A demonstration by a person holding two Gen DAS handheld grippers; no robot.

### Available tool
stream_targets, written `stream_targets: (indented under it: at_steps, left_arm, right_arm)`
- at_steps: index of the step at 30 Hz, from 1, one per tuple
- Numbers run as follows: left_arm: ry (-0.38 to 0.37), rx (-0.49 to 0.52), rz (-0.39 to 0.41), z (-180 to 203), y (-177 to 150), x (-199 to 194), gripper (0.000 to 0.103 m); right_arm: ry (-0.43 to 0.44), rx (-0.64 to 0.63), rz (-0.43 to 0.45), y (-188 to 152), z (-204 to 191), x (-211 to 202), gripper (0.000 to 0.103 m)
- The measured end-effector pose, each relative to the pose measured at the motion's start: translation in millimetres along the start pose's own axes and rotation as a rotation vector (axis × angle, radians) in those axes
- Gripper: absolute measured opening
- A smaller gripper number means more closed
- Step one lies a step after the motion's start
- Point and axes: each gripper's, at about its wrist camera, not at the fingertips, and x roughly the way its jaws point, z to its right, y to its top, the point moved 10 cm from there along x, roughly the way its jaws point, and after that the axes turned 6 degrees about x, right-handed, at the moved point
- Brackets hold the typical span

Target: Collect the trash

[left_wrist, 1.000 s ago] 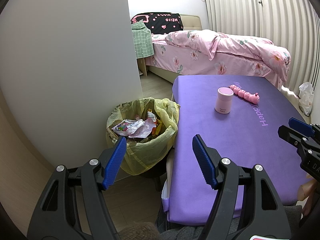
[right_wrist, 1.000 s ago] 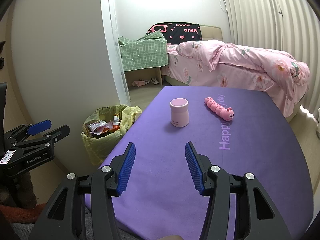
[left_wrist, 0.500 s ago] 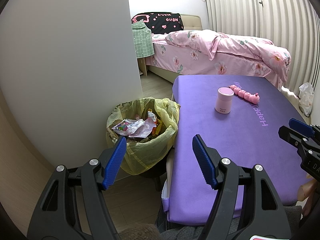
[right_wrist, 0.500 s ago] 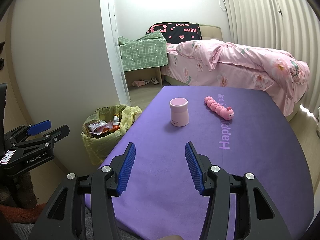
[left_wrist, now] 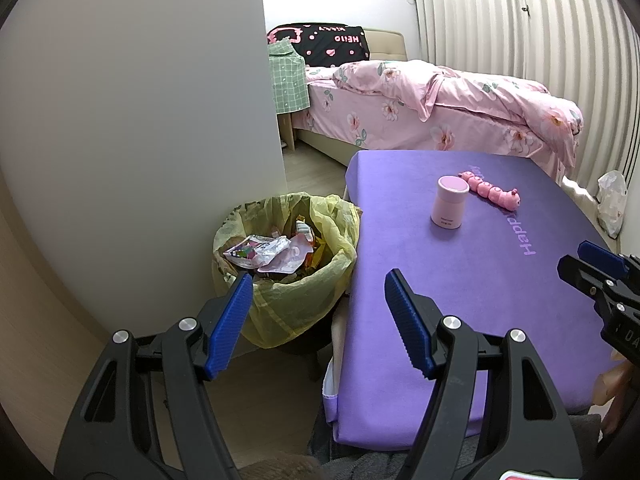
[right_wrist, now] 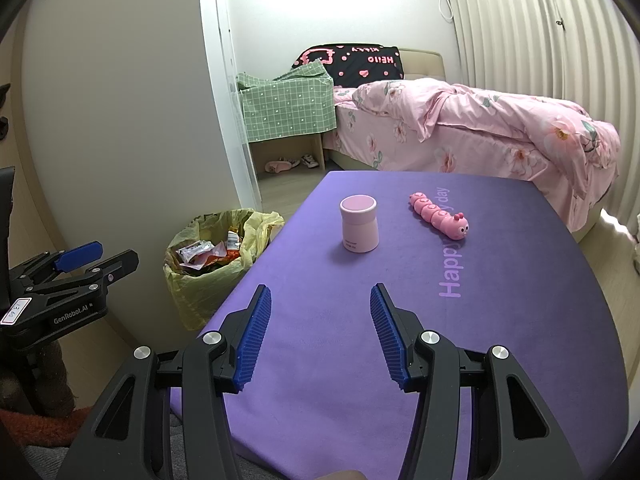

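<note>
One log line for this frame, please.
left tongs: open, empty | right tongs: open, empty | bin: wrappers inside | table: jar, toy

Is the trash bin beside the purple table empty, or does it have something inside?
Not empty. The trash bin holds crumpled wrappers piled near the rim of its yellow bag.

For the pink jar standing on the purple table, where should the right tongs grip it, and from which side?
Grip the pink jar around its lower body, below the wider lid, coming level from the near table edge. It stands upright and round, clear of the caterpillar toy, so the open right tongs would likely straddle it.
</note>
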Motion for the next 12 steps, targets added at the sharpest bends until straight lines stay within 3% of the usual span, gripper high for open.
stream_targets:
  at_steps: [8, 12]
  left_arm:
    - [-0.007, -0.002, -0.009, 4, 1, 0, 0.065]
    - [-0.093, 0.049, -0.036, 28, 12, 22, 0.065]
  right_arm:
    - [-0.001, 0.000, -0.002, 0, 1, 0, 0.049]
    - [-0.037, 0.034, -0.023, 3, 28, 13, 0.049]
